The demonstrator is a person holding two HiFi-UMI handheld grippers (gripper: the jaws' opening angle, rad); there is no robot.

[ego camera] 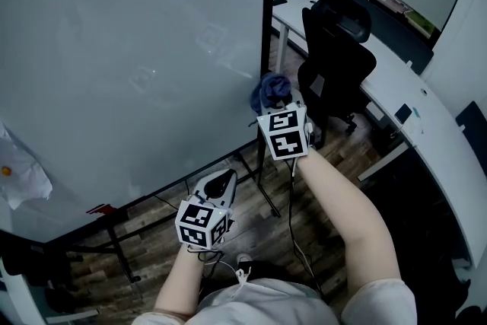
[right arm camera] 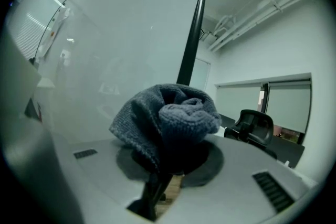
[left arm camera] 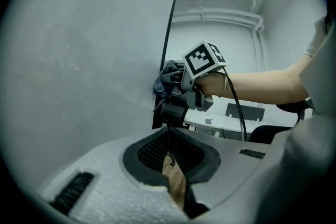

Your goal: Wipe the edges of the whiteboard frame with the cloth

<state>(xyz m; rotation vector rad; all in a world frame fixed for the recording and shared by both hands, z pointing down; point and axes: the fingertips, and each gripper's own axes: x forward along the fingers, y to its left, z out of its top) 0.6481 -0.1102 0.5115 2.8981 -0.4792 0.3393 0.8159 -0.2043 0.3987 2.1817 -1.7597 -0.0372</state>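
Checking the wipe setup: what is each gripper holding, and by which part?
The right gripper pinches the cloth by its bunched lower part; the rest bulges past the jaws. The left gripper holds nothing, jaws together.

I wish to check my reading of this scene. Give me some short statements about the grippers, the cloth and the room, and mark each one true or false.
1. The right gripper is shut on a bunched blue-grey cloth. True.
2. The left gripper grips a marker. False: its jaws are together and nothing is between them.
3. The cloth is held close to the black right edge of the whiteboard frame. True.
4. The office chair beside the whiteboard is red. False: it is black.
5. The left gripper is raised above the right gripper. False: in the head view it sits lower and nearer the person, away from the frame.
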